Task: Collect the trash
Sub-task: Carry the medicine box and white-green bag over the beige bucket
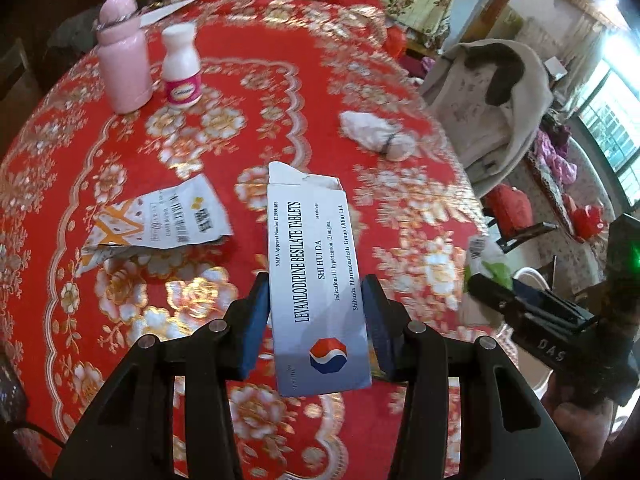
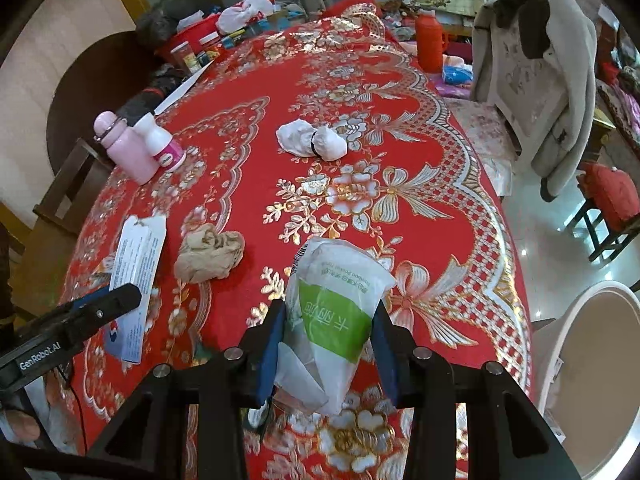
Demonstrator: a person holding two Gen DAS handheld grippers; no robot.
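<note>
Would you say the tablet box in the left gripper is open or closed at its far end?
Open: the tablet box shows a raised flap at its far end. The left gripper is clamped on its sides.

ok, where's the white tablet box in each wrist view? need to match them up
Left wrist: tablet box at centre, upright in the picture, clamped between the left tool's pads.
Right wrist: same box at the left edge, partly hidden behind the left tool.
Shared landmark: the pink bottle beside the small white bottle, upper left in both views.
</note>
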